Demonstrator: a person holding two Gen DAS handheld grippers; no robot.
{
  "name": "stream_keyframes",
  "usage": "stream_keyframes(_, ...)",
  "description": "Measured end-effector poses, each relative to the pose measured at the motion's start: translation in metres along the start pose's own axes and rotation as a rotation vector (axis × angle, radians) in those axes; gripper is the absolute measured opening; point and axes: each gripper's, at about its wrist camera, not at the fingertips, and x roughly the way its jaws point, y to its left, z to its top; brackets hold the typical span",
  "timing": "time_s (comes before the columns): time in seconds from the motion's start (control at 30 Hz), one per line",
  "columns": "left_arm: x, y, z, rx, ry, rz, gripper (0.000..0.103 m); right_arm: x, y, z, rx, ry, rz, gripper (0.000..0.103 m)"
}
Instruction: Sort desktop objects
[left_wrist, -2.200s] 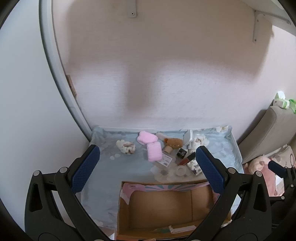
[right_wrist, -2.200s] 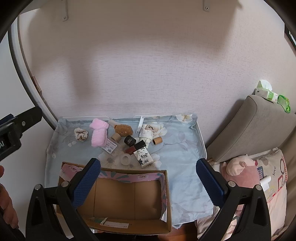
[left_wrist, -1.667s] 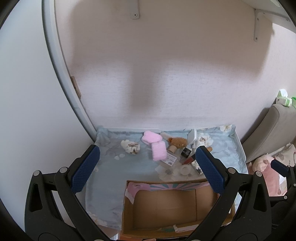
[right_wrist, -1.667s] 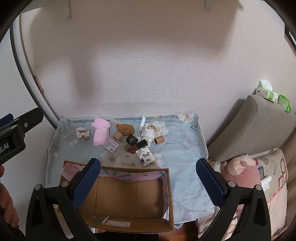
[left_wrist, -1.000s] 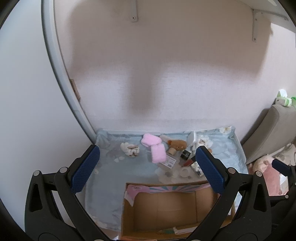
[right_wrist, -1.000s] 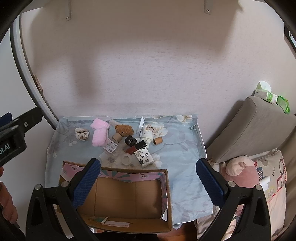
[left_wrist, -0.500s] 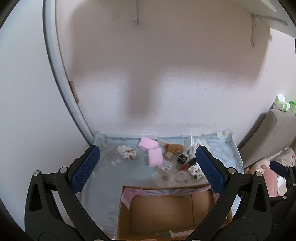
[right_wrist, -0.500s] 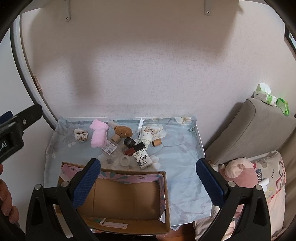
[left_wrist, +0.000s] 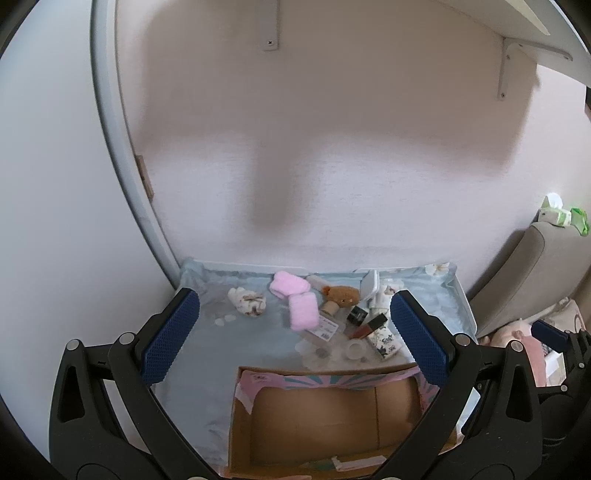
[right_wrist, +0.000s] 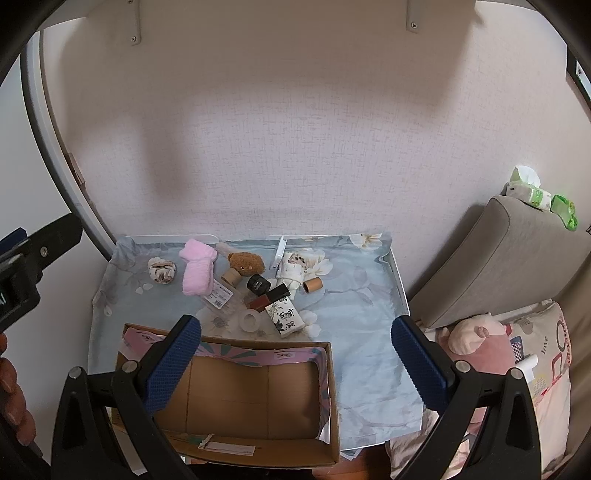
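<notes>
Although both tongs hang high above the counter (right_wrist: 362, 295) with nothing between their fingers, the views have shifted a little over the last two seconds: the left view has drifted back and forth over the scatter, and the clutter now sits slightly lower and nearer in it than half a second ago. No object has moved. To my eye sorting has not begun, and the cardboard box (right_wrist: 236, 391) at the near edge holds no sorted item, only a paper slip along its near wall.

Left tongs (left_wrist: 293, 334) are spread wide, empty; right tongs (right_wrist: 295, 363) are equally wide, empty, hovering over the box's far rim.

Counted in the right view, behind the box:
- one pink fluffy cloth (right_wrist: 197, 266), folded into two lobes
- one brown plush bear (right_wrist: 245, 263)
- one small floral bundle (right_wrist: 161, 270) at the left, apart from the rest
- one clear bottle with a cork cap (right_wrist: 221, 291)
- one black jar (right_wrist: 258, 283)
- one red lip-gloss tube (right_wrist: 266, 297)
- one floral printed carton (right_wrist: 284, 315)
- one roll of clear tape (right_wrist: 249, 318), just beyond the box
- one short cork-brown cylinder (right_wrist: 312, 285)
- one white floral cloth roll (right_wrist: 293, 271)
- one white clip-like piece (right_wrist: 279, 253), standing near the wall

Most lie in one touching cluster, so the first pick likely needs a loose outlier.
</notes>
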Motion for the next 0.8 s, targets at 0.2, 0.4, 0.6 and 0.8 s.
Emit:
stream_keyframes(0.2,-0.002,0.006,-0.001,-0.008,0.002,-0.013,0.103,0.000,0.003,-0.002,-0.012,0.006,0.013,0.102)
stream_keyframes(0.4,-0.003,0.008,-0.002,0.003,0.026,-0.022,0.103,-0.002,0.004,-0.004,-0.015,-0.008,0.015,0.103)
stream_keyframes(0.6,0.003,0.027,0.006,-0.003,0.050,-0.038,0.103,-0.004,-0.003,-0.001,-0.002,-0.028,0.032,0.103)
stream_keyframes(0.8,0.029,0.074,0.028,0.042,0.040,-0.019,0.103,-0.014,-0.022,0.023,-0.027,-0.118,0.026,0.103)
